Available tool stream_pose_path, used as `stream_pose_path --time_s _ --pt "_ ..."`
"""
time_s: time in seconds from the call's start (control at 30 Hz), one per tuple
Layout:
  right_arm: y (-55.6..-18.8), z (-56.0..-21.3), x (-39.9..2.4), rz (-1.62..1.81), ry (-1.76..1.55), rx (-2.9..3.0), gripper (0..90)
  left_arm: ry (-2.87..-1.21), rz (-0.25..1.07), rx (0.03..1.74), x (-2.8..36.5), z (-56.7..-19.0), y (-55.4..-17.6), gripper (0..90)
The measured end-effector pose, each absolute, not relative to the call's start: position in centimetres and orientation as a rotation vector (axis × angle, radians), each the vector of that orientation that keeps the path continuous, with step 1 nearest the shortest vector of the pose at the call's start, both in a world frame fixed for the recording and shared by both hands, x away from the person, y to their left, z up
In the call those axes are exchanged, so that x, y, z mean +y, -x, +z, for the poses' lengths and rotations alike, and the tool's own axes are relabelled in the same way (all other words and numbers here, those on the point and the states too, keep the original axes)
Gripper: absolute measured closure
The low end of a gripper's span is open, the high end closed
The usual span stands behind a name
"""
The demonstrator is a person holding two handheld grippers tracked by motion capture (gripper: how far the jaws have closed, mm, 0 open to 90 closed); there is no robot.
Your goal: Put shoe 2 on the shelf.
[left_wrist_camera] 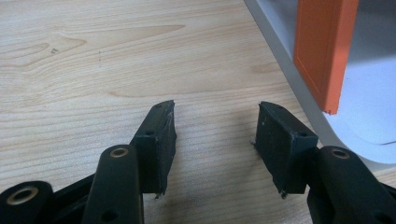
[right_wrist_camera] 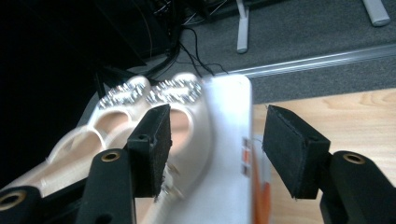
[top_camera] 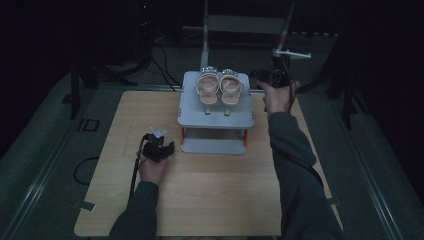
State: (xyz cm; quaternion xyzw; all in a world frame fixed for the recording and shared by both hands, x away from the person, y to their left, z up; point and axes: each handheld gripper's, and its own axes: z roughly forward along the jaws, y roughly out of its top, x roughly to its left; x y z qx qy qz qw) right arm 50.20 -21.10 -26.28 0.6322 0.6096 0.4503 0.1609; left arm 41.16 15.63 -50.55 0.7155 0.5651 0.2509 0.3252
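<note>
Two pale pink sandals [top_camera: 220, 88] with sparkly straps sit side by side on top of a small grey stand [top_camera: 216, 116] with orange legs. The stand is on a light wooden tabletop [top_camera: 210, 190]. The right gripper [top_camera: 272, 76] is just beside the stand, jaws spread, holding nothing. The left gripper [top_camera: 159, 144] rests low on the wood, jaws spread too. The room looks dark, maybe with grey carpet.

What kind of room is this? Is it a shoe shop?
Probably not a shop. It looks like a dim test room or lab: a wooden board on grey carpet, a small grey rack holding one pair of sandals, and metal stands and cables behind.
</note>
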Motion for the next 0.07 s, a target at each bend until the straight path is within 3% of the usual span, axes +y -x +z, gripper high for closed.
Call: stream_pose_path --time_s 0.07 --pt "-49.32 -27.06 -22.34 1.316 -1.782 1.738 41.4 -1.878 0.657 1.481 15.63 -50.55 -41.15 47.3"
